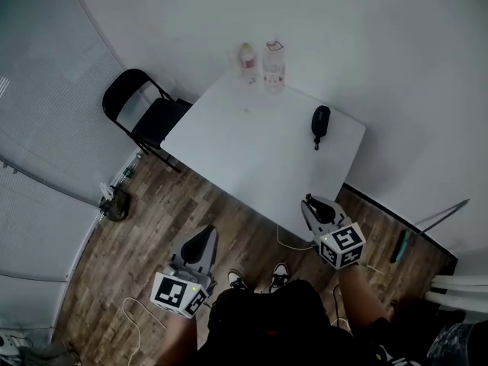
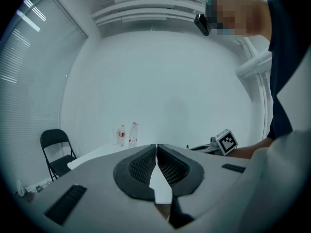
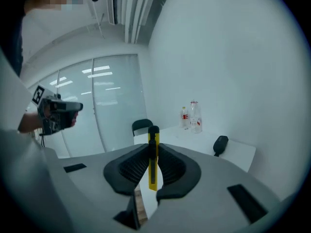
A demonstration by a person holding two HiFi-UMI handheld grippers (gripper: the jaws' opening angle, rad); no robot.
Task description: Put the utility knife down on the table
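Note:
A yellow utility knife [image 3: 153,160] with a black tip stands upright between the pads of my right gripper [image 3: 153,147], which is shut on it. In the head view the right gripper [image 1: 314,207] hovers just off the near right corner of the white table [image 1: 252,155]; the knife is too small to make out there. My left gripper [image 1: 201,244] hangs lower left over the wooden floor, away from the table. In its own view the left gripper [image 2: 156,147] is shut with nothing between its pads.
Two plastic bottles [image 1: 273,65] stand at the table's far end. A black pouch [image 1: 321,122] lies near its right edge. A black folding chair [image 1: 141,107] stands to the left. The person's shoes [image 1: 259,279] and a cable are on the floor.

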